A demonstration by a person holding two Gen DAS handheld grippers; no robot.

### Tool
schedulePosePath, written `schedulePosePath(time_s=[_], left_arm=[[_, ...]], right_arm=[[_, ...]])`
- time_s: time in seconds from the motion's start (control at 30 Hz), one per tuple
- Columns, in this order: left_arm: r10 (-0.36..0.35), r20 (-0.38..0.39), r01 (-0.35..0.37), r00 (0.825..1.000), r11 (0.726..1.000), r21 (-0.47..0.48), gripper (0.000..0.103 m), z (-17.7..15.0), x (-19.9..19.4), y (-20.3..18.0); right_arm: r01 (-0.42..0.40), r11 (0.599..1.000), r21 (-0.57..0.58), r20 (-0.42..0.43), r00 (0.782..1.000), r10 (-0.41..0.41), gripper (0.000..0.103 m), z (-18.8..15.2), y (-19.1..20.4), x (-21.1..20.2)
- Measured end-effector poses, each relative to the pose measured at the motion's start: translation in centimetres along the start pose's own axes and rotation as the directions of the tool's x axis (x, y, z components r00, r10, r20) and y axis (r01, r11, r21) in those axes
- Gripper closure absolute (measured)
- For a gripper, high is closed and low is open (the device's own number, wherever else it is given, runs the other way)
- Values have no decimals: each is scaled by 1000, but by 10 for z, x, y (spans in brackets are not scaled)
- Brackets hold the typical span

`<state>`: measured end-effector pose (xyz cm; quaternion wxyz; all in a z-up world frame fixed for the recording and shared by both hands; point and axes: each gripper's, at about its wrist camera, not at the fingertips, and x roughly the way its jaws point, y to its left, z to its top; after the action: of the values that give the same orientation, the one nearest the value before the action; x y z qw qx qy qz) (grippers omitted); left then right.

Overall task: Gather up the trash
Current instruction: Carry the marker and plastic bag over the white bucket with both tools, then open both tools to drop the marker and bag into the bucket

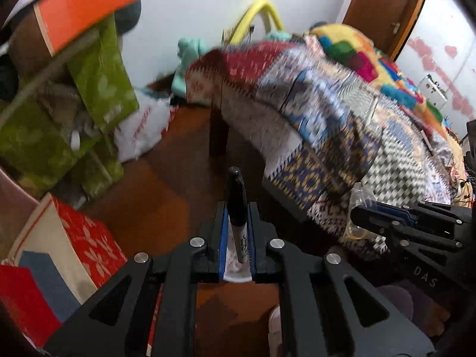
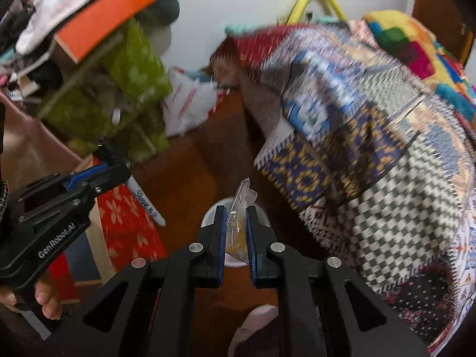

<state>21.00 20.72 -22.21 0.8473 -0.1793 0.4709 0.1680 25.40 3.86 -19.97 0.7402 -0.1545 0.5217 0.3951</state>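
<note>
Gripping a black marker [image 1: 237, 208], the left gripper [image 1: 237, 226] has its blue-lined jaws clenched on the marker's barrel. The marker stands lengthwise between the jaws, its black cap poking out past the fingertips and its grey printed label lying between the pads. In the right wrist view the same marker [image 2: 145, 205] shows white lettering on its side and slants out beneath the left gripper [image 2: 119, 166], which a hand [image 2: 41, 300] holds by its black handle.

The right gripper [image 2: 235, 229] is clenched on a small clear plastic wrapper [image 2: 239, 208]. The wrapper is crinkled and see-through, with a yellowish patch low down, and its pointed top sticks up beyond the fingertips. In the left wrist view that right gripper [image 1: 354, 214] comes in from the right side, with the wrapper [image 1: 357, 205] pale and glassy at its tip.

Beyond both sets of fingertips lies a dark brown floor [image 1: 166, 190]. Directly under the jaws sits a pale round rim [image 2: 208, 217], partly hidden. To the right of the grippers hangs a patchwork blanket [image 2: 372, 160], blurred. To their left stand a red flowered box [image 2: 128, 223] and green patterned bags [image 1: 101, 83].
</note>
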Motion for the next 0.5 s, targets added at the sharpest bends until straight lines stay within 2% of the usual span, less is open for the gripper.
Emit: schedulePosePath(time_s=[0.27,0.4,0.43,0.5], left_arm=[[-24,-128,20,991,999,-29,92,-8,48,8],[-36,-197,28,980,999,-43,92,-6,63,8],[-31,-200,23,979,999,-42,91,-5,65,9],[-18,-202,12,979,999,-32,90,-5,64,9]], right_arm=[[-89,996,-10,-107,990,88,91,10,5,39],[-87,996,-20,-149,985,83,74,14,7,51],[-81,997,-19,-148,986,77,68,14,6,52],[-80,997,-14,-148,986,77,63,15,3,52]])
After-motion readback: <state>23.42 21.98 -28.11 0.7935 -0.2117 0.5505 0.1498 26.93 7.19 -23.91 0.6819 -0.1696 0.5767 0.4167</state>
